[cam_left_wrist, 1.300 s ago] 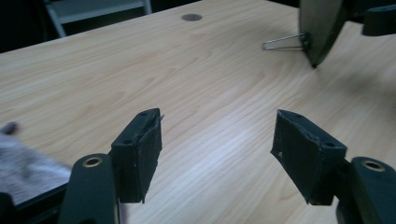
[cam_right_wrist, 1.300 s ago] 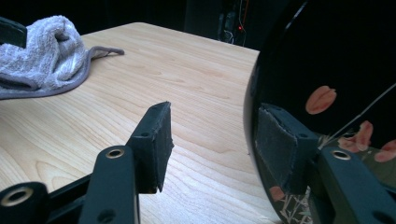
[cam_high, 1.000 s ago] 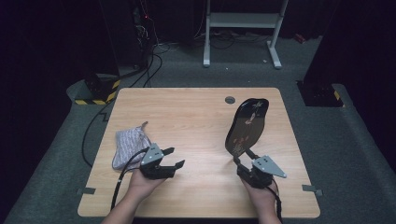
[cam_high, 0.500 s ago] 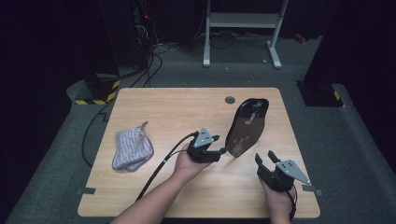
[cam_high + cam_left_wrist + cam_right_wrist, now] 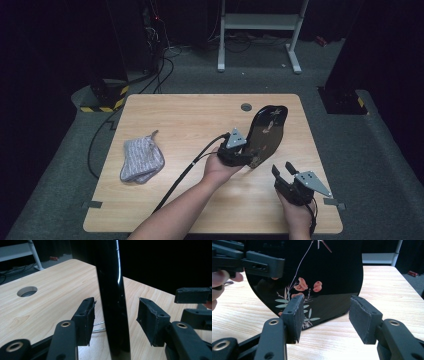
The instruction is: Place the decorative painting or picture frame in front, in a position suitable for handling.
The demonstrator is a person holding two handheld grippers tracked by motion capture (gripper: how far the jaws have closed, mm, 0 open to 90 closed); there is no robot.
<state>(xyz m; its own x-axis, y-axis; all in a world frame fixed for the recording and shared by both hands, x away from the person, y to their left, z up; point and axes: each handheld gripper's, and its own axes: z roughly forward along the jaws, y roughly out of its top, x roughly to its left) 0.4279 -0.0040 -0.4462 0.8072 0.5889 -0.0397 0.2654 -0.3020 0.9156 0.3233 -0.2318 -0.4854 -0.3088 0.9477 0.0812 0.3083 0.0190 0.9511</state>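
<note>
A black glossy panel [image 5: 267, 127] painted with pink flowers and leaves stands upright at the table's right half. My left gripper [image 5: 247, 159] reaches it from the left, and its jaws straddle the panel's thin edge [image 5: 112, 302]. The jaws have just been closing, and a gap still shows beside the right pad [image 5: 150, 322]. My right gripper [image 5: 282, 169] rests near the front right edge, open and empty. It faces the painted side of the panel [image 5: 317, 270] from a short way off. In the right gripper view the left gripper [image 5: 249, 262] shows at the upper left.
A grey fabric pouch [image 5: 141, 159] lies on the left half of the wooden table [image 5: 190, 115]. A round cable hole [image 5: 246, 107] sits near the far edge. The left gripper's cable [image 5: 185, 172] trails across the table's middle. A white stand [image 5: 260, 25] is on the floor beyond.
My left gripper has crossed from beside the grey pouch to the black panel, its jaws now around the panel's edge. My right gripper has drawn back from the panel's base toward the front right.
</note>
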